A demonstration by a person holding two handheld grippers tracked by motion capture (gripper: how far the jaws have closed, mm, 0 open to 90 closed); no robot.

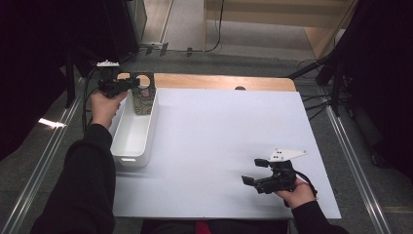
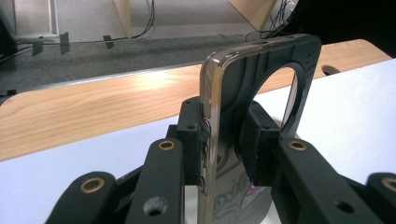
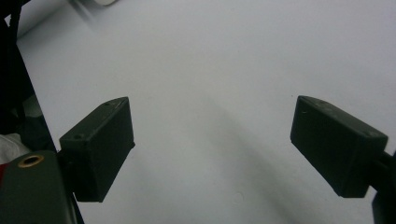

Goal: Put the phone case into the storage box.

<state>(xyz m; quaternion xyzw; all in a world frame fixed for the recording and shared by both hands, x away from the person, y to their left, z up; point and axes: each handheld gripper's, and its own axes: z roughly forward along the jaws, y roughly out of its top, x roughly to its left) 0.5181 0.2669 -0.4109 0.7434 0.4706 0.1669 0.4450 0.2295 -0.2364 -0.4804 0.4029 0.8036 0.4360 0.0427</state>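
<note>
So we've got the left gripper (image 1: 127,84) up at the far left corner of the table (image 1: 219,141), and its jaws are pinched on a phone case (image 1: 142,95). In the left gripper view the case (image 2: 243,116) stands upright between the two pads, one pad pressing each face, with its shiny edge toward us and the big round camera cutout up top. From above, the case hangs over the far end of the white bin (image 1: 134,134), its lower part down inside the bin and the top sticking out above the rim. We can't tell whether it touches the bin's floor. The bin itself runs along the left edge of the table, long side pointing away from us. There's some pattern printed on the case, too small to read.

The right gripper (image 1: 255,171) sits near the front right corner, well apart from the bin and the case. Its jaws are spread wide with nothing between them; in the right gripper view we just see the two black pads (image 3: 100,144) over bare white tabletop (image 3: 210,70). It sits low over the table, jaws pointing toward the left edge.
</note>
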